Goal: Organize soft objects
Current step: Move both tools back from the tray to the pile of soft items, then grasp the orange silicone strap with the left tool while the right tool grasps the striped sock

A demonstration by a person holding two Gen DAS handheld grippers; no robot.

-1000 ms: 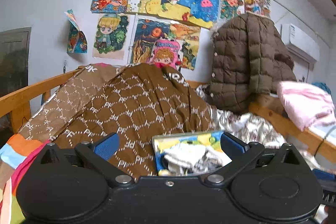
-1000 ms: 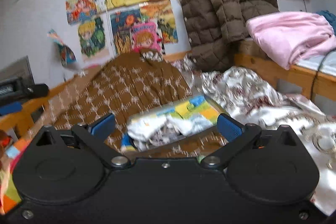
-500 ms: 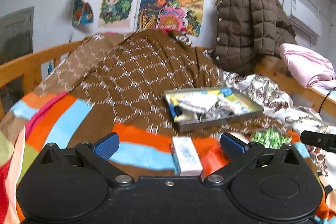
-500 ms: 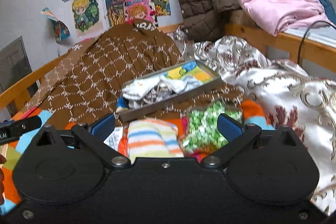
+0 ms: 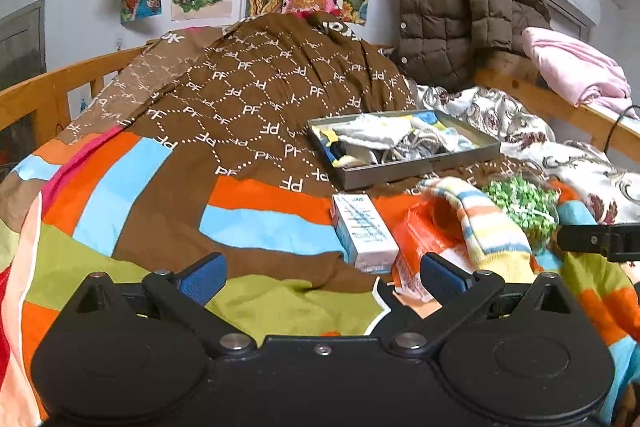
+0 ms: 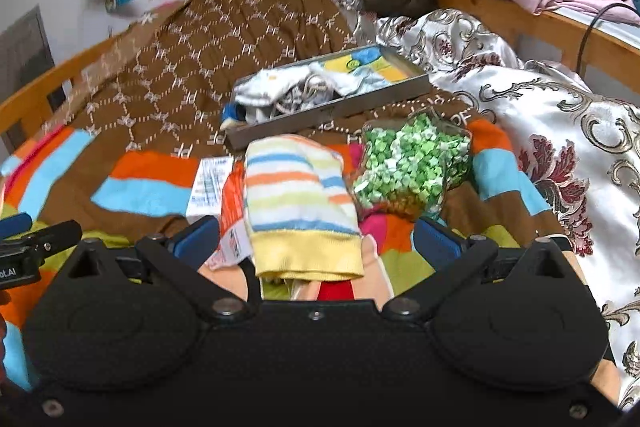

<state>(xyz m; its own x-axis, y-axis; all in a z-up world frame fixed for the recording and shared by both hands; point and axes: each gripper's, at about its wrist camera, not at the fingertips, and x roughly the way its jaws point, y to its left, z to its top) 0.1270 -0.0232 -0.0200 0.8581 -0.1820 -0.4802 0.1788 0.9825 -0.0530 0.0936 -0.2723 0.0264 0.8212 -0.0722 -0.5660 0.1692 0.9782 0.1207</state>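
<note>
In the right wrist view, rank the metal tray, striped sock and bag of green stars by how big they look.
1. metal tray, though farthest away
2. striped sock, nearest, so enlarged
3. bag of green stars, close to the sock in size; unsure

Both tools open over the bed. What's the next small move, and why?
Probably ease the right tool forward and close on the striped knit sock. It lies loose between the open jaws, outside the grey metal tray that already holds other socks.
</note>
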